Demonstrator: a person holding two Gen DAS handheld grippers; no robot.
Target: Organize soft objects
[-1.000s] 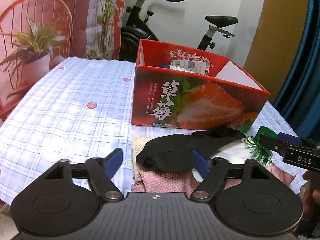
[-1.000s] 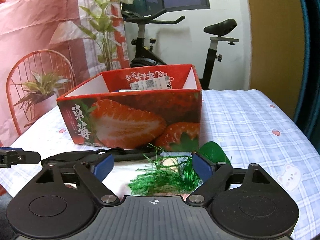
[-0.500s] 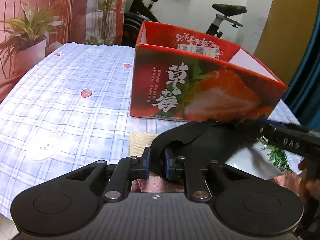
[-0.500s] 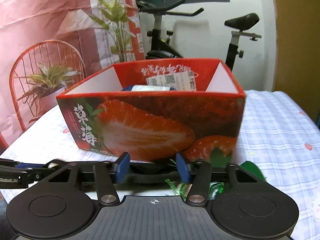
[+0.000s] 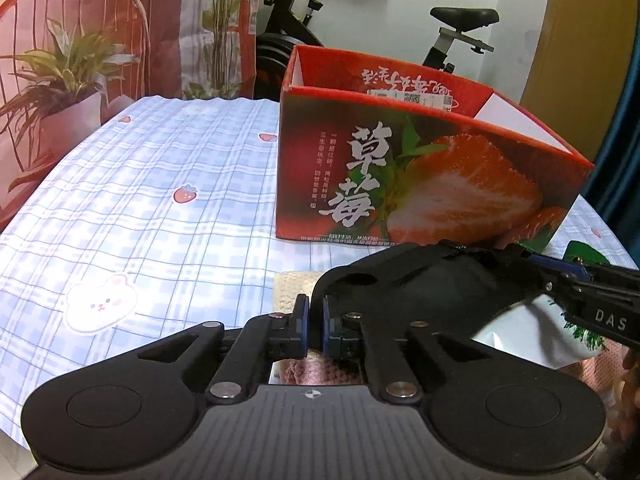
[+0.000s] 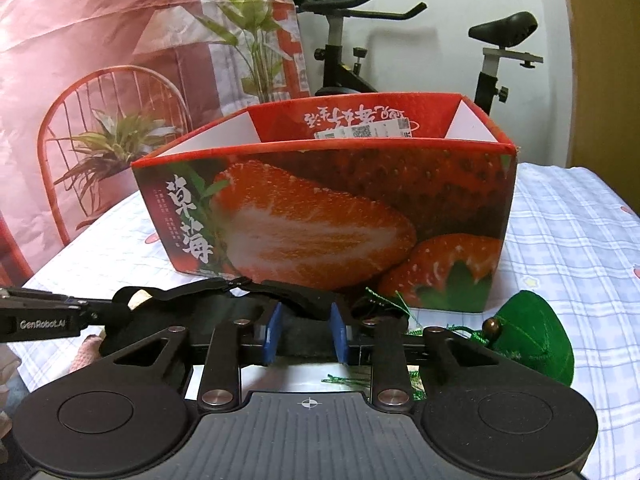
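Observation:
A black fabric piece with a strap (image 5: pixel 420 280) lies across a pile of soft things in front of the red strawberry box (image 5: pixel 420 184). My left gripper (image 5: pixel 314 322) has its jaws closing, and the blue pads pinch the left edge of the fabric. In the right wrist view the black fabric piece (image 6: pixel 192 304) stretches leftward, and my right gripper (image 6: pixel 306 334) is closing with its pads pressed on the bunched right end. Each gripper shows in the other's view, the right gripper (image 5: pixel 560 276) and the left gripper (image 6: pixel 94 308).
Under the black piece lie a pink knit cloth (image 5: pixel 320 372), a cream knit cloth (image 5: pixel 290 286) and a white item (image 5: pixel 532 328). A green pouch (image 6: pixel 532 344) with tinsel sits at the right. The box (image 6: pixel 320 220) stands open-topped on the checked tablecloth (image 5: pixel 160 208). A chair and exercise bike stand behind.
Both grippers moved forward and down to the black fabric piece and went from wide open to closed on its two ends. The left end of the fabric now stands slightly lifted.

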